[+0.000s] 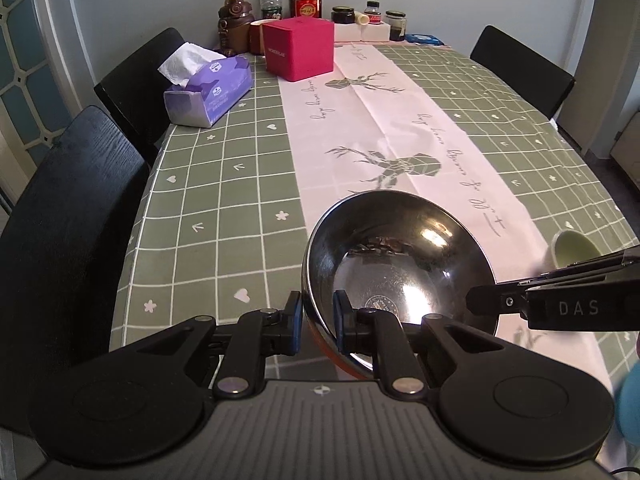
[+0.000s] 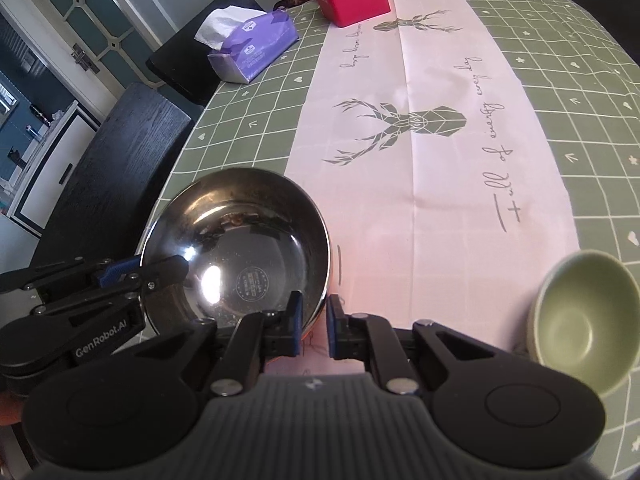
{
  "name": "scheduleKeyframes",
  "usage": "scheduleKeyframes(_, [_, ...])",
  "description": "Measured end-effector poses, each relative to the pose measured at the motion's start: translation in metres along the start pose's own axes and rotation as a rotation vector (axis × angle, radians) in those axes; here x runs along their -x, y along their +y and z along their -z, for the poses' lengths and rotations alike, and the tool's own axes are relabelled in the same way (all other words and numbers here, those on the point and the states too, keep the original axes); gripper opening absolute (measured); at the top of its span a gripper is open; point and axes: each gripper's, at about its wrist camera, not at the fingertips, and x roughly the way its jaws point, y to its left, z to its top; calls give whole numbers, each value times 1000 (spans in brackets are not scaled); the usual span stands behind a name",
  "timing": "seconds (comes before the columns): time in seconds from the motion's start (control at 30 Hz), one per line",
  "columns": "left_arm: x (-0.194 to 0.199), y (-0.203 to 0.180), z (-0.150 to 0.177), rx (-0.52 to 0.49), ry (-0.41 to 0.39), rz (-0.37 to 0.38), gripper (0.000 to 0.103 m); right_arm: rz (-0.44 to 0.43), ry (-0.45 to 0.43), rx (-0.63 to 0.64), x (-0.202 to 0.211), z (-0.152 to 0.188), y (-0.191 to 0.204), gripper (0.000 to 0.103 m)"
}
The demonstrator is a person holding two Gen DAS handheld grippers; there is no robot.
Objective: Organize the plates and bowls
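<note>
The left gripper (image 1: pixel 316 322) is clamped on the near rim of the steel bowl (image 1: pixel 400 264), one pad outside the wall and one inside. The right gripper (image 2: pixel 311 330) pinches the same bowl's rim at its own side, one pad inside the wall, the other outside. So the bowl (image 2: pixel 236 256) hangs between two grips, seemingly just above the tabletop (image 1: pixel 224 184), over the edge of the pink runner (image 1: pixel 384 120); whether its base still touches the cloth cannot be told.

A green bowl (image 2: pixel 580 328) sits on the tabletop to the right, near the right gripper and apart from the steel one. It looks smaller, so a likely stack puts the green bowl inside the steel one, or the steel bowl is carried to a common spot.

To do this step well, both hands should travel together and keep the rim level; a thin polished wall can slide through pads if one side leads or twists. The carry should stay low and clear the green bowl. Neither grip should let go until the base is flat on the cloth. The tissue pack (image 1: pixel 208 92) and red box (image 1: pixel 300 48) stand well away.
</note>
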Motion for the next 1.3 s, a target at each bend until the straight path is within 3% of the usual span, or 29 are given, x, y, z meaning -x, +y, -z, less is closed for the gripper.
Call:
scheduleKeyframes(0.27, [42,-33,16,23,32,30,17,10,-5,26,53,33,-8,9])
scheduleKeyframes(0.87, [125,-139,29,-98,-17,109,17,31,-81,23,183,95,-63,10])
scheduleKeyframes(1.07, [136,-178,30,-146,-21,166,17,49,-120,-18,219,114,-96,10])
scheduleKeyframes(1.3, [126,-215,36,-175,28,224,17,93,-113,-57,234,136,-131,10])
